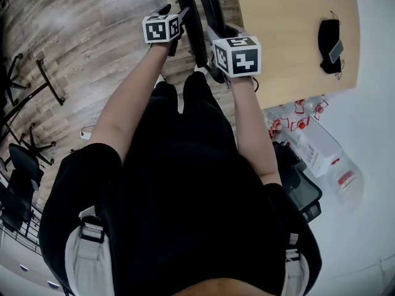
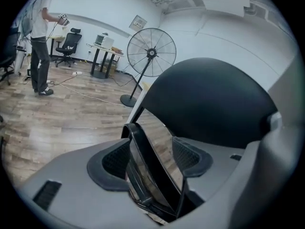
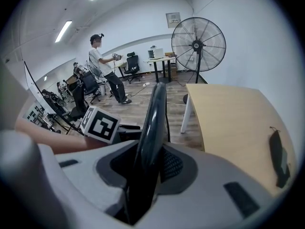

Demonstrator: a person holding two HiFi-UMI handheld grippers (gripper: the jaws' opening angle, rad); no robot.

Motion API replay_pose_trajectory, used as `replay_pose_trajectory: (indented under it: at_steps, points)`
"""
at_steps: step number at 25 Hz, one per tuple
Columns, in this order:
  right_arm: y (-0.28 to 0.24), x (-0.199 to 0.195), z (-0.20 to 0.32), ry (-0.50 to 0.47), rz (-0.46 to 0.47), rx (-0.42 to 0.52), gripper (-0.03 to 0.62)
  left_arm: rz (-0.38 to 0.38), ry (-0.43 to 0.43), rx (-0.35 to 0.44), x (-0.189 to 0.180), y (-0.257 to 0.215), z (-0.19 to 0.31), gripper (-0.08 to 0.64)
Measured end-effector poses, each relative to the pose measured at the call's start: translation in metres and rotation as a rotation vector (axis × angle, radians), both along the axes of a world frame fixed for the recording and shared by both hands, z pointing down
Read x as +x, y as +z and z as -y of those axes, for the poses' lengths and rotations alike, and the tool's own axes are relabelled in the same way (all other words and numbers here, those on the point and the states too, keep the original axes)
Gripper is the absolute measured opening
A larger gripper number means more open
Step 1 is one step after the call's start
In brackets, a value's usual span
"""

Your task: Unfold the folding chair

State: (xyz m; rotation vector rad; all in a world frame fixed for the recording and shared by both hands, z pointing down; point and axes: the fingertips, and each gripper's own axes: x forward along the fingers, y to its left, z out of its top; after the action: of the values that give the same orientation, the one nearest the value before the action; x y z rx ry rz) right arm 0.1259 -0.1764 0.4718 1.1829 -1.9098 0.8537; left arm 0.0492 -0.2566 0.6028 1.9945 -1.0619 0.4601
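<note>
2 hand-held grippers are pictured at 1 black folding chair (image 1: 196, 26), which is stood folded and upright on a wood-plank floor (image 1: 80, 36), just beside the corner of 1 pale wooden table (image 1: 290, 17). The chair's thin edge is clamped between the pads of the right gripper (image 3: 148, 168), whose jaws are drawn tight on it. The left gripper (image 2: 150, 160) is held with its jaws partly apart. A glossy black bar of the chair is framed between its pads with a gap shown at one side, so nothing is gripped there. 1 marker cube (image 1: 162, 28) is carried on each gripper, 2 in all. 1 dark, soft-looking object (image 1: 330, 42) is laid on the table top. 1 pedestal fan (image 3: 198, 44) is set by the white wall beyond the table. 1 other person (image 3: 106, 68) is seen standing farther down the room, near a desk (image 3: 164, 59) and office chairs (image 3: 132, 63). Clear bottles (image 1: 302, 119) with red labels are piled on the pale floor beside the table; their number cannot be made out.
</note>
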Motion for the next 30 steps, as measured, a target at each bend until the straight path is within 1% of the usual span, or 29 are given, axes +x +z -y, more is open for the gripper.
replay_pose_trajectory:
  at_steps: [9, 15, 16, 19, 20, 23, 25, 28, 30]
  points:
    - [0.001, -0.006, -0.001, -0.005, 0.004, 0.009, 0.106, 0.043, -0.057, -0.115, 0.024, 0.046, 0.015, 0.315]
    - [0.002, -0.008, -0.001, -0.009, 0.015, 0.018, 0.106, 0.1, -0.105, -0.199, 0.034, 0.074, 0.011, 0.33]
    - [0.002, -0.007, -0.001, -0.009, 0.016, 0.018, 0.106, 0.107, -0.111, -0.22, 0.035, 0.08, 0.009, 0.328]
    - [0.002, -0.004, -0.001, -0.009, 0.017, 0.017, 0.106, 0.092, -0.105, -0.331, 0.047, 0.101, -0.005, 0.327]
    - [0.002, -0.003, 0.0, -0.008, 0.017, 0.018, 0.106, 0.096, -0.108, -0.332, 0.048, 0.103, -0.003, 0.325]
    - [0.002, -0.001, 0.0, -0.008, 0.018, 0.018, 0.106, 0.156, -0.14, -0.248, 0.038, 0.102, 0.016, 0.302]
    - [0.002, -0.001, 0.0, -0.01, 0.019, 0.016, 0.106, 0.146, -0.134, -0.265, 0.041, 0.104, 0.013, 0.282]
    - [0.003, 0.003, 0.001, -0.011, 0.021, 0.016, 0.106, 0.139, -0.118, -0.252, 0.048, 0.107, 0.013, 0.21]
    - [0.003, 0.006, 0.001, -0.01, 0.021, 0.017, 0.106, 0.111, -0.122, -0.262, 0.05, 0.1, 0.011, 0.202]
